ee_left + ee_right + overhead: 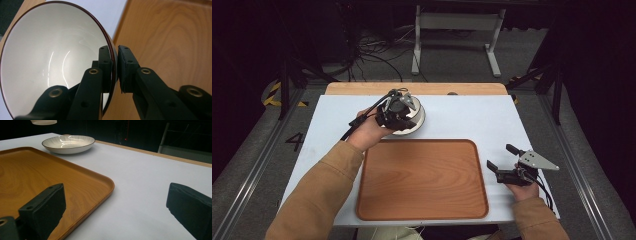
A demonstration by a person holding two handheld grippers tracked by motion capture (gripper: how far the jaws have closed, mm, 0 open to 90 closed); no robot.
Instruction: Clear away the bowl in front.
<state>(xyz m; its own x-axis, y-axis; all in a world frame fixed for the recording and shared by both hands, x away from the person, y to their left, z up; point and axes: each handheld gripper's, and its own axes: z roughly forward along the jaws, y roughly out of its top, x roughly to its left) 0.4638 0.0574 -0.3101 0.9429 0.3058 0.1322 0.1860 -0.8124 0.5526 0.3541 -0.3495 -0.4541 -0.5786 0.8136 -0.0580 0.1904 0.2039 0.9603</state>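
- The left tool (113,53) is clamped narrow on the rim of the bowl (55,57), one pad inside the pale glazed wall and one outside against the dark red edge
- Judging by the right gripper view, the bowl is off the surface: its pale base (43,122) hangs at the top edge, above and just beside a shallow ribbed dish (68,143) that rests on the white surface (140,182)
- The relation that counts: the wooden tray (422,180) lies from the held bowl toward the person and slightly right, its long axis running left to right, its far rim close to the left tool (394,111)
- In the left gripper view the tray's wood (170,37) sits just past the outer pad, so the carry looks short, I judge
- The right tool (503,159) stands wide and holds nothing, low beside the tray's right rim – nearer the tray, yet well apart from the bowl
- Writing: no brand or label on bowl, dish or tray – only a painted "4" (294,141) on the floor to the left
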